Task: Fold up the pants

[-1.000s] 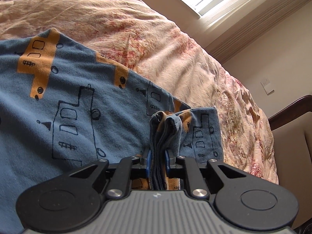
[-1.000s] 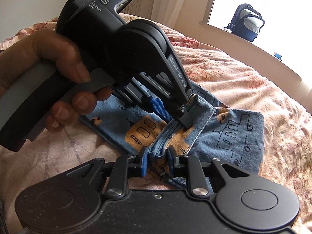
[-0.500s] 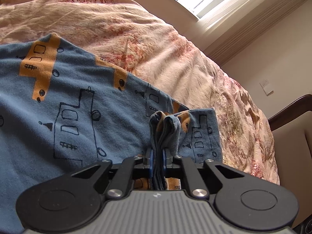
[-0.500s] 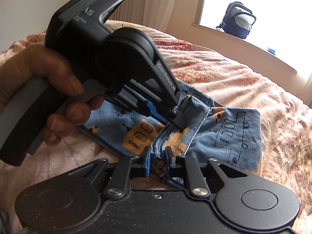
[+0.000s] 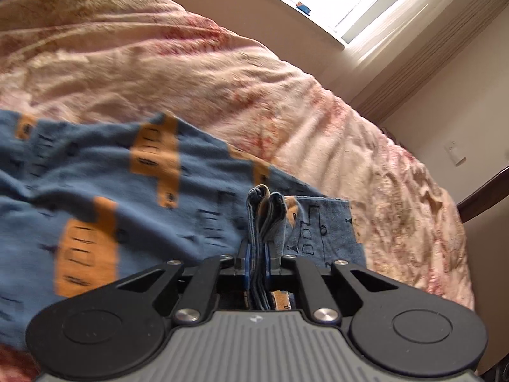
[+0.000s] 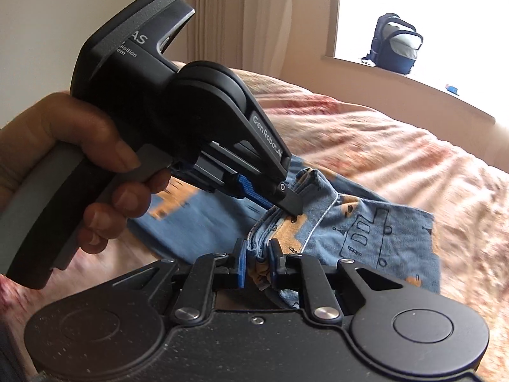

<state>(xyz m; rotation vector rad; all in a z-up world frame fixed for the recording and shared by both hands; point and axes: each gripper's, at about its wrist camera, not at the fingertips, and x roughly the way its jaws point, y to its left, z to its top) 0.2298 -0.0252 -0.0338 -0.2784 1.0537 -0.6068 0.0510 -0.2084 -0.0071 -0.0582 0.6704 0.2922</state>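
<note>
Pants [image 5: 133,191] lie on the bed [image 5: 222,73]. Left gripper [image 5: 257,264] and right gripper [image 6: 257,262] both pinch tight on one bunched edge, close together; the long blue cloth trails away to the left.

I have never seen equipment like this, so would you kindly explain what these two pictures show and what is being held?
There is no robot here: a person holds one pair of trigger-worked tongs in each hand. Each picture comes from a camera on one pair, looking along its fingers. The left tongs are shut on a bunched edge of the blue patterned pants, which lie on a pink floral bedspread. The right tongs pinch the same edge close by; their view also shows the person's left hand on the other handle. A backpack sits on the windowsill.
</note>
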